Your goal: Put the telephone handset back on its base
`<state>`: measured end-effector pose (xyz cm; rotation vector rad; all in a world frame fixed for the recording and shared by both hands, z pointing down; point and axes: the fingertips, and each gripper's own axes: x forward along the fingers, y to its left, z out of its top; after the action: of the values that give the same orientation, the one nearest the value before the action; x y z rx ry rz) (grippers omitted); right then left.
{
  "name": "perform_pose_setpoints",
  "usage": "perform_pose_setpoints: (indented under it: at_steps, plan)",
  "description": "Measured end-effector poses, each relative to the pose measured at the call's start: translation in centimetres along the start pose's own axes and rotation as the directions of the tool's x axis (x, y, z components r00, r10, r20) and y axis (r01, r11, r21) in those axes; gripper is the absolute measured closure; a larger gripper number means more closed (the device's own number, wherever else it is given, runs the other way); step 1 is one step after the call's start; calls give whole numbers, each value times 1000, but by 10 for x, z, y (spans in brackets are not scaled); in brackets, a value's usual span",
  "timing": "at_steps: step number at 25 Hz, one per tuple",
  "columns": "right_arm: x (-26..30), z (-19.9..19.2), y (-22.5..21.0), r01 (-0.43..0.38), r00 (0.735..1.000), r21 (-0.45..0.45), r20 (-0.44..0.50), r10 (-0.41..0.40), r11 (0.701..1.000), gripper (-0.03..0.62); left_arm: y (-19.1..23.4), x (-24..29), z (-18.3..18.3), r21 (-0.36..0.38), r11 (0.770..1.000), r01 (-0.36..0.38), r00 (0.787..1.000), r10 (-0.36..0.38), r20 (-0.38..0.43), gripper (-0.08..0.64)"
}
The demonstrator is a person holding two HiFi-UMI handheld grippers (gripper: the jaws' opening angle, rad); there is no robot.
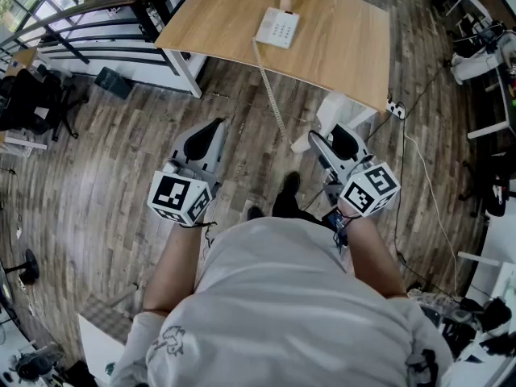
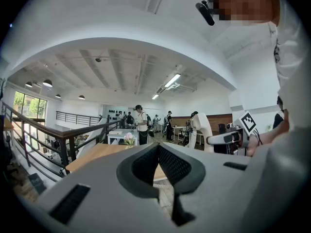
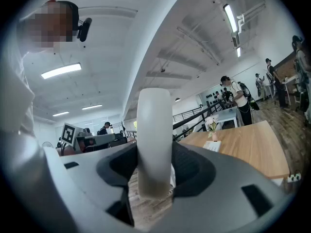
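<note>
The room is a large open office with a wood-plank floor (image 1: pixel 105 151) and a dark railing (image 1: pixel 89 18) to the left of the table (image 1: pixel 339 47). That table is a single light-wood desk on white legs. Short of the table's near edge and to its left, the left gripper (image 1: pixel 211 131) hangs over the floor with its jaws closed together and nothing between them. On the table's far part sits one white telephone base (image 1: pixel 278 28), with one small flower vase (image 1: pixel 285 2) just behind it. One coiled cord (image 1: pixel 270 87) runs from the base over the table's near edge and down toward the floor. Below that edge, the right gripper (image 1: pixel 326 139) clamps the single white handset (image 1: pixel 334 107), well apart from the base. There are two grippers in all.
</note>
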<state>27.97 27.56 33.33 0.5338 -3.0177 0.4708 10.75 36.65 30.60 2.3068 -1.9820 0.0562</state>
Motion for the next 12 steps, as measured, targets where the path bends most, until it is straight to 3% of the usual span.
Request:
perform_pose_setpoints:
  at_steps: [12]
  plan:
    - [48,-3,-71,-34,998,11,-47,34,999,370,17,90,-20,-7,1000,4,999,-5,-43,554]
